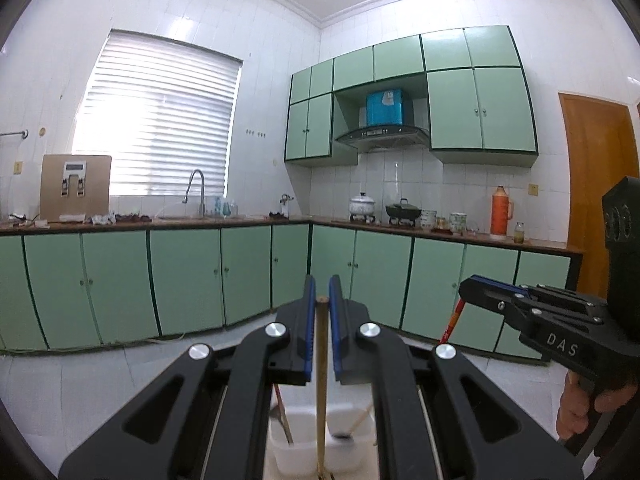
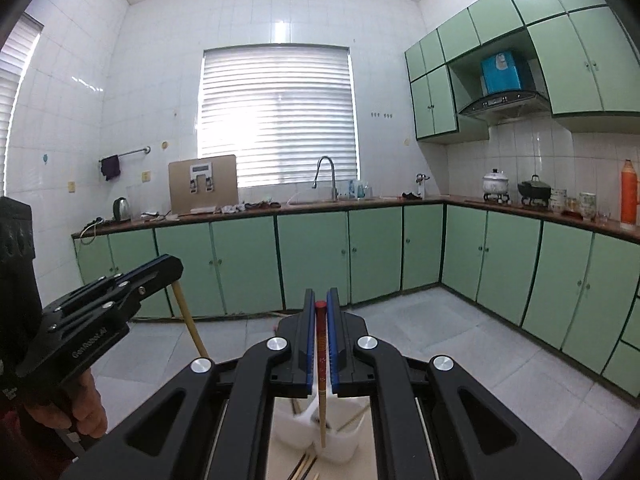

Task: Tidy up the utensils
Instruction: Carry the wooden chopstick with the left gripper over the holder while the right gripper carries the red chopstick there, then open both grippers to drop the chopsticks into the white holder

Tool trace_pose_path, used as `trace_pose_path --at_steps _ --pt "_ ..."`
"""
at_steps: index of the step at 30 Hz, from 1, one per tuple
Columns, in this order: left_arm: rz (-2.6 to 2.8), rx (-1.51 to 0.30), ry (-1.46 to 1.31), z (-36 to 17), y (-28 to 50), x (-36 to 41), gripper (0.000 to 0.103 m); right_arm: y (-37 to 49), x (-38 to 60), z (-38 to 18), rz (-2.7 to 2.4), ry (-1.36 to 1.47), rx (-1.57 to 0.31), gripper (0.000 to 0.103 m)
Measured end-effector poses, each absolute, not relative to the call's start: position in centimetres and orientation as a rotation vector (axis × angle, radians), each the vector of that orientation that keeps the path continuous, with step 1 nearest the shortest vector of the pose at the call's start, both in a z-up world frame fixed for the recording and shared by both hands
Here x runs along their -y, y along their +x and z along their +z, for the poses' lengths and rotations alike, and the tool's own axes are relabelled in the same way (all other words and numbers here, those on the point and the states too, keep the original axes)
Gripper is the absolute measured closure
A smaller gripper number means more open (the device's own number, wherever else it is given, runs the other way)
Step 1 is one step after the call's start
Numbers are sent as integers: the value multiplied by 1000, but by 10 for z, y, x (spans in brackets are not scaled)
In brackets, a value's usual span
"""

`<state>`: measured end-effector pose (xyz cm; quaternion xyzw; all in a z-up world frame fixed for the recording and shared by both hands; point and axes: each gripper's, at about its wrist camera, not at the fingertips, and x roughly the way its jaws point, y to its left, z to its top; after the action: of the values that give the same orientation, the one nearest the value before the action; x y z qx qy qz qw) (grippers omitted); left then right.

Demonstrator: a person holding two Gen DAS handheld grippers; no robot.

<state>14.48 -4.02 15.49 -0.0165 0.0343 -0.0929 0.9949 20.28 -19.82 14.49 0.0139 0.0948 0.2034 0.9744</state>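
Both grippers are clenched on chopsticks held upright over a white tub (image 1: 280, 440). From the left wrist view, the left gripper (image 1: 322, 292) pinches a plain wooden chopstick (image 1: 320, 380) whose lower end hangs down toward the tub; the right gripper (image 2: 321, 300) grasps a red-topped chopstick (image 2: 321, 360) the same way, its tip over or just inside the tub.

The job looks about midway: a few sticks already lean inside the tub, these two are not yet dropped in, and more loose chopsticks (image 2: 304, 466) lie on the bench beside it, waiting to be gathered.

Nothing blocks the drop itself, though the two grippers work close together and could knock each other or the sticks already in the tub. Green cabinets (image 2: 312, 256), a sink tap (image 2: 326, 176) and a blinded window (image 2: 276, 116) stand well apart behind.
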Motion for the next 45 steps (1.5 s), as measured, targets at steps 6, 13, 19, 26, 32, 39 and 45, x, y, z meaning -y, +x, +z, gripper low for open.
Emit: trace_pose_path --at_steps 6,13,19,26,32,39,45 --pt "-165 -45 -17 160 194 47 97 240 191 138 391 20 -198 97" --pt "-145 -123 -18 123 251 48 97 280 185 101 381 22 -265 97" --pt "-134 -207 -17 85 277 39 97 297 180 72 395 13 -319 97" --pt "-127 -263 -5 59 281 33 97 295 171 47 408 -9 -365 97" --pt "-113 -298 0 47 274 27 94 288 173 38 391 -11 -384 95" --pt "-91 -271 -14 54 251 17 67 273 190 53 345 22 -336 76" --pt "-63 -246 -8 52 219 14 38 250 201 50 308 51 -315 60"
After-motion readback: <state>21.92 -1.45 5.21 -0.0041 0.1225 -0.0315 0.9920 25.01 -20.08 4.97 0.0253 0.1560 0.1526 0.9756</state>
